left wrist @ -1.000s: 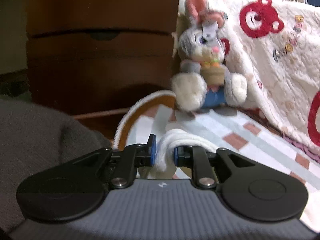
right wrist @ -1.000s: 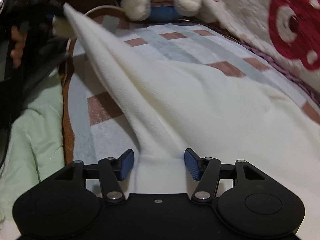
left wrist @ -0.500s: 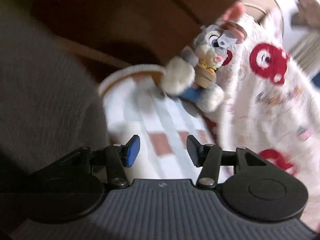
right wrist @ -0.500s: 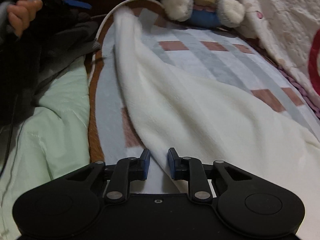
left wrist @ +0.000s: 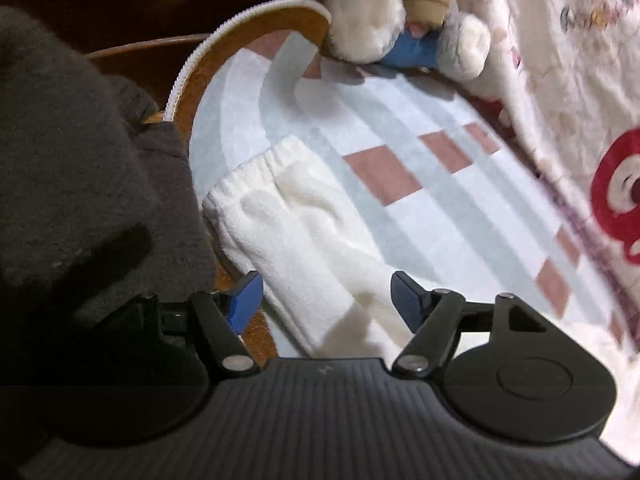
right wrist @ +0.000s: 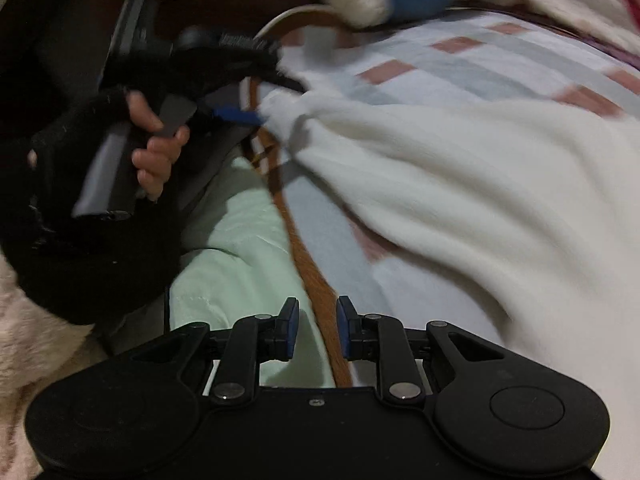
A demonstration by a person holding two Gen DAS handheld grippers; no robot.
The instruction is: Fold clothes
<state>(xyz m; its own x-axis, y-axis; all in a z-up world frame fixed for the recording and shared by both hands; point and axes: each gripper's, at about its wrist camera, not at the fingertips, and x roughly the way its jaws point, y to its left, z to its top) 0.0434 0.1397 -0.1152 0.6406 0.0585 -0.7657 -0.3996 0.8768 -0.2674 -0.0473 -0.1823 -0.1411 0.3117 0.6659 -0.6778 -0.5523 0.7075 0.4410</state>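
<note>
A white fleece garment [right wrist: 460, 168] lies spread on the checked mat [right wrist: 480, 60]. In the left wrist view its cuffed sleeve [left wrist: 296, 216] lies flat on the mat [left wrist: 460, 200]. My left gripper [left wrist: 326, 300] is open with the sleeve lying between its fingers; it also shows in the right wrist view [right wrist: 244, 116] at the sleeve's end. My right gripper [right wrist: 314, 328] has its jaws close together with a small gap, holding nothing, over the mat's brown edge [right wrist: 304, 264].
A plush rabbit [left wrist: 404, 16] sits at the mat's far end. A cream blanket with red prints [left wrist: 580, 80] lies along the right. A pale green quilt [right wrist: 224, 248] lies left of the mat. A dark grey sleeve [left wrist: 80, 184] fills the left.
My left gripper let go of the sleeve, which dropped onto the mat, and now hovers open over it. My right gripper closed, released the garment and moved left over the mat's edge.
</note>
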